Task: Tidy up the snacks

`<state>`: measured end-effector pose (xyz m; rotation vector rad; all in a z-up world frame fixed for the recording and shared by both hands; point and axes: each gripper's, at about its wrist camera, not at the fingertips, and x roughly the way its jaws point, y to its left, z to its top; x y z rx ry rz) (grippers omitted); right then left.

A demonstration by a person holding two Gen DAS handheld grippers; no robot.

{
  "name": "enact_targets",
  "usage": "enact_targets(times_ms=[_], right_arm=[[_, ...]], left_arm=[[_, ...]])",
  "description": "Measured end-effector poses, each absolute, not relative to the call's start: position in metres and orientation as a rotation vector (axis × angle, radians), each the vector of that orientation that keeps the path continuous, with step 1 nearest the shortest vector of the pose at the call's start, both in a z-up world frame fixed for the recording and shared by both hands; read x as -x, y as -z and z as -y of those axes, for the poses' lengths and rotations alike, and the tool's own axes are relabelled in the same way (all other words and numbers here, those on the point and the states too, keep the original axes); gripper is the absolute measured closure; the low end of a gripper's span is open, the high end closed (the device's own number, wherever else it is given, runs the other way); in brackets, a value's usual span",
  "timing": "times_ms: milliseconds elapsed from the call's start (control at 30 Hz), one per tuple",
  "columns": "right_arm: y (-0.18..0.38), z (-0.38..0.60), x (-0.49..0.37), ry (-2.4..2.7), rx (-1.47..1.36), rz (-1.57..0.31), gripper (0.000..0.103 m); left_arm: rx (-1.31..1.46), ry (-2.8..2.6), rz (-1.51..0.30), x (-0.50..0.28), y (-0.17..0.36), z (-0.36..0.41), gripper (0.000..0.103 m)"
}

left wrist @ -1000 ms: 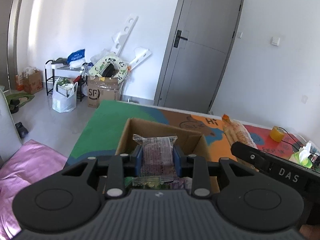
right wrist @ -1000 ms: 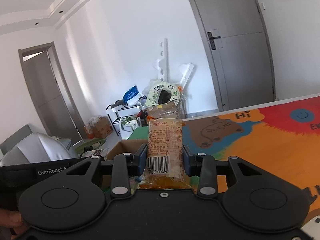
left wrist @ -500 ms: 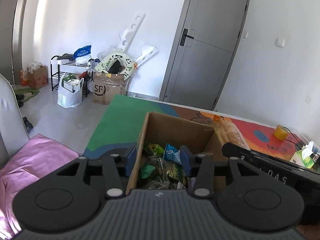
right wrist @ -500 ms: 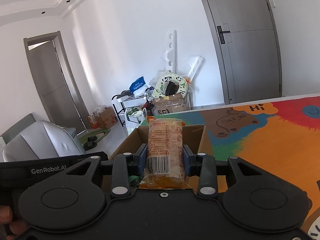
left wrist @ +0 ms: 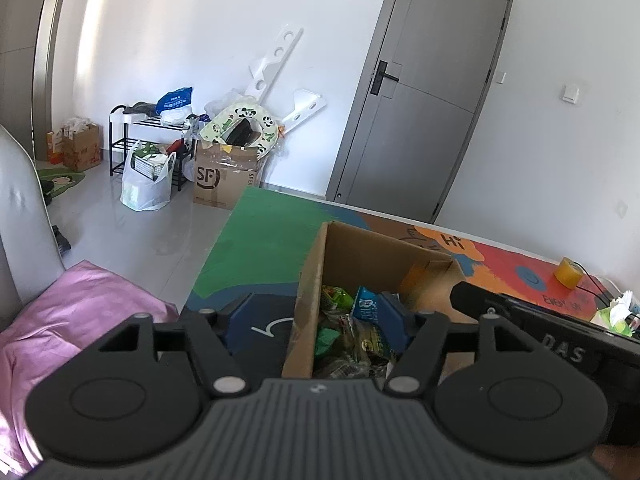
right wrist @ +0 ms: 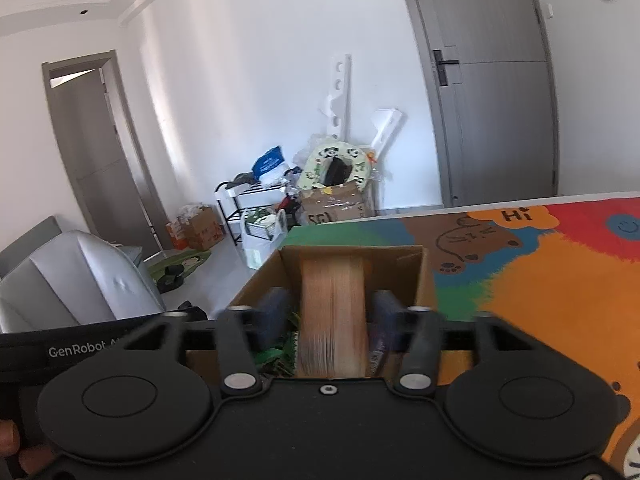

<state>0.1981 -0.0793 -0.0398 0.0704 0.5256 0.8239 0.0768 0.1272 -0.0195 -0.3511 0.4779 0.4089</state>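
Your orange snack packet (right wrist: 333,312) shows as a vertical blur between the fingers of your right gripper (right wrist: 327,312), directly over the open cardboard box (right wrist: 425,276). The jaws have just been opening, and there is a clear gap on each side of the packet, so the pads no longer press on it. Below it, green wrappers lie in the bottom of the box.

From your left wrist view, the same box (left wrist: 310,292) holds a loose pile of wrapped snacks (left wrist: 352,332), green and dark packets with a blue-and-white one (left wrist: 366,304) on top. Your left gripper (left wrist: 316,322) is spread wide and holds nothing; its jaws have also just been opening. The box's near-left wall stands between the fingers, with the left finger outside the box over the desk and the right one over the pile inside.

The box sits on the desk (left wrist: 264,232), which is covered by a bright cartoon mat in green, orange and red. A roll of yellow tape (left wrist: 568,271) lies well apart at the far right. Beyond the desk are a grey door (right wrist: 496,92) and a clutter of boxes and bags against the wall.
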Motion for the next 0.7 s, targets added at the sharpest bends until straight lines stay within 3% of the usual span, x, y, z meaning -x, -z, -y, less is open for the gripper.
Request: enact_targets(times_ms=[233,433,700], right_arm=[[0.037,0.105,-0.190,-0.747,-0.069,-0.522,0.014],[0.035,0.128,-0.183,-0.696,-0.067,-0.523,0.003],[0.031,0.162,-0.177,-0.621,-0.087,-0.521,0.000]], left_arm=[[0.359,-0.389,-0.469,-0.076,0.022,-0.117,0.025],[0.342,-0.382,-0.459,-0.072,0.020,-0.104,0.013],[0.325,-0.356,-0.449,-0.069,0.016,-0.083,0.006]])
